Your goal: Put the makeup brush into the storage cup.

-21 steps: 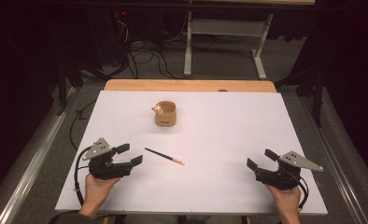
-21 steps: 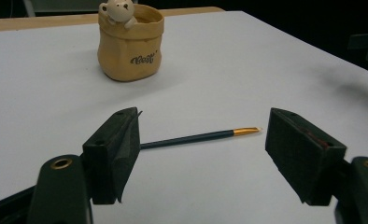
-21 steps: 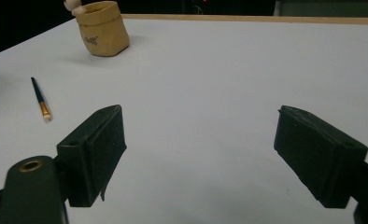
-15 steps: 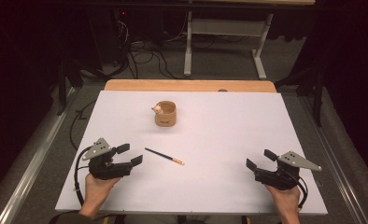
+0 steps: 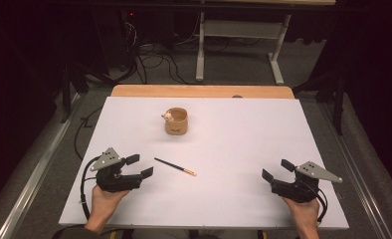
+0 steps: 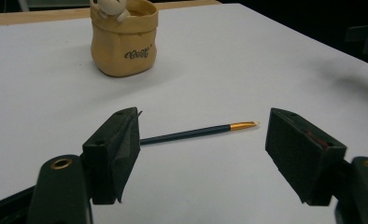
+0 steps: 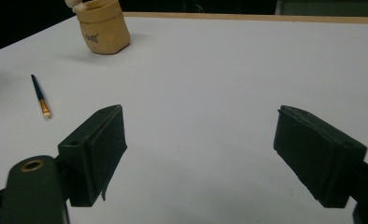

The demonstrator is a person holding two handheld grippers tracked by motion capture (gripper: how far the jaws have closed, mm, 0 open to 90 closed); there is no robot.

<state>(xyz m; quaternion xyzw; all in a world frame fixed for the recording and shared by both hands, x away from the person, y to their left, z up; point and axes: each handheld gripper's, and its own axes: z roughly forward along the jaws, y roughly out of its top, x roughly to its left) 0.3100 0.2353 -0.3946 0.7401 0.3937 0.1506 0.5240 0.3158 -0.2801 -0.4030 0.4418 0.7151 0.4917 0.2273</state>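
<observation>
Brush point(image 5: 174, 167): thin, dark handle, gold ferrule, lay flat on table point(image 5: 234, 199).
Left gripper point(image 5: 140, 166): jaws apart, near brush.
Right gripper point(image 5: 277, 171): jaws apart, empty.

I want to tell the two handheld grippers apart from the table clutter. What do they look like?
Both are black. The left gripper and the right gripper each have two blocky jaws with flat dark pads, a brass-coloured ring at each jaw's base, a grey three-cornered plate on top, and a black cable looping from the back. No sleeves show on the forearms.
</observation>
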